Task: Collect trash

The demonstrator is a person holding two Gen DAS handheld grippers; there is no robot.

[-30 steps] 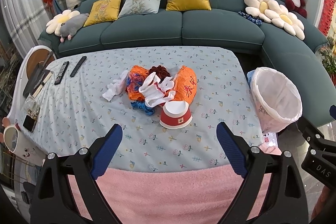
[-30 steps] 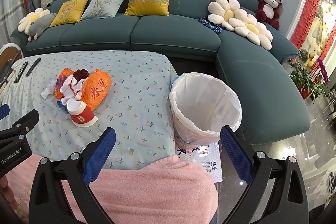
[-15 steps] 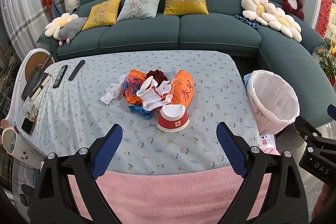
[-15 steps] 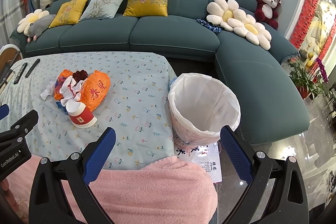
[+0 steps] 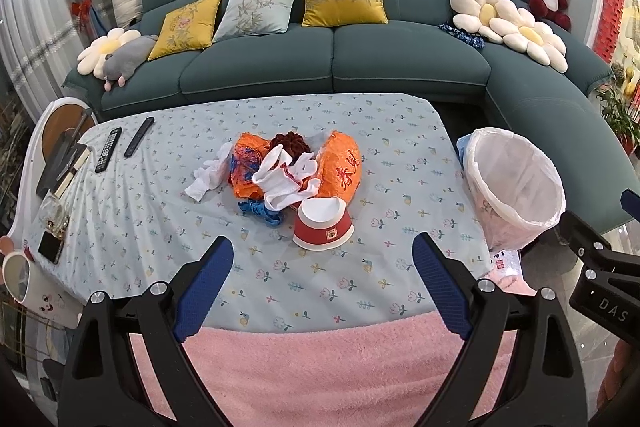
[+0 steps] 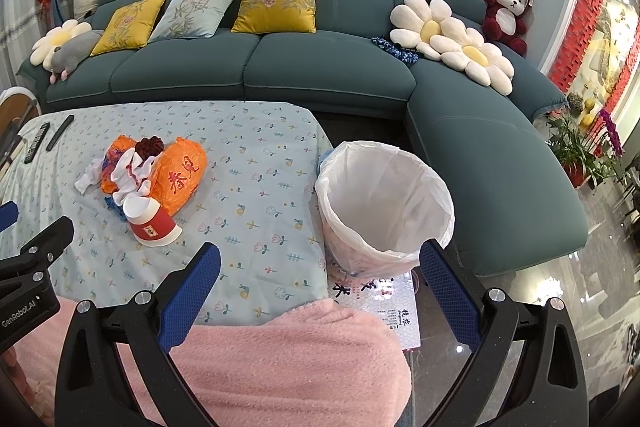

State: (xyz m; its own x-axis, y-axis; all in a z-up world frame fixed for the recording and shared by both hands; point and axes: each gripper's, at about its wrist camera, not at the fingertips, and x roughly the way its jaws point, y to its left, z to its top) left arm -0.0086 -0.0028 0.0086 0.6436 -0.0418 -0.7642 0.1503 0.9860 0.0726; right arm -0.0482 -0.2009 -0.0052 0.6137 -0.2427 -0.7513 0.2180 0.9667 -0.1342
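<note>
A heap of trash lies mid-table: an orange bag (image 5: 343, 174) (image 6: 180, 179), a second crumpled orange bag (image 5: 246, 167), white crumpled paper (image 5: 286, 177) (image 6: 128, 173), a white tissue (image 5: 206, 179), a blue scrap (image 5: 260, 210) and a tipped red-and-white paper bowl (image 5: 323, 225) (image 6: 150, 225). A white-lined trash bin (image 5: 514, 183) (image 6: 384, 203) stands off the table's right edge. My left gripper (image 5: 322, 285) is open, hanging short of the bowl. Open too, my right gripper (image 6: 320, 289) hangs near the bin with nothing between its fingers.
Two remotes (image 5: 120, 143) lie at the table's far left, with a phone (image 5: 51, 246) and a mug (image 5: 18, 277) nearer. A pink blanket (image 5: 320, 367) covers the near edge. A teal sofa (image 5: 336, 67) with cushions runs behind and to the right.
Both views have drifted slightly: the trash heap and the bin sit a little lower in frame. Both grippers have stayed open, and nothing on the table has moved.
</note>
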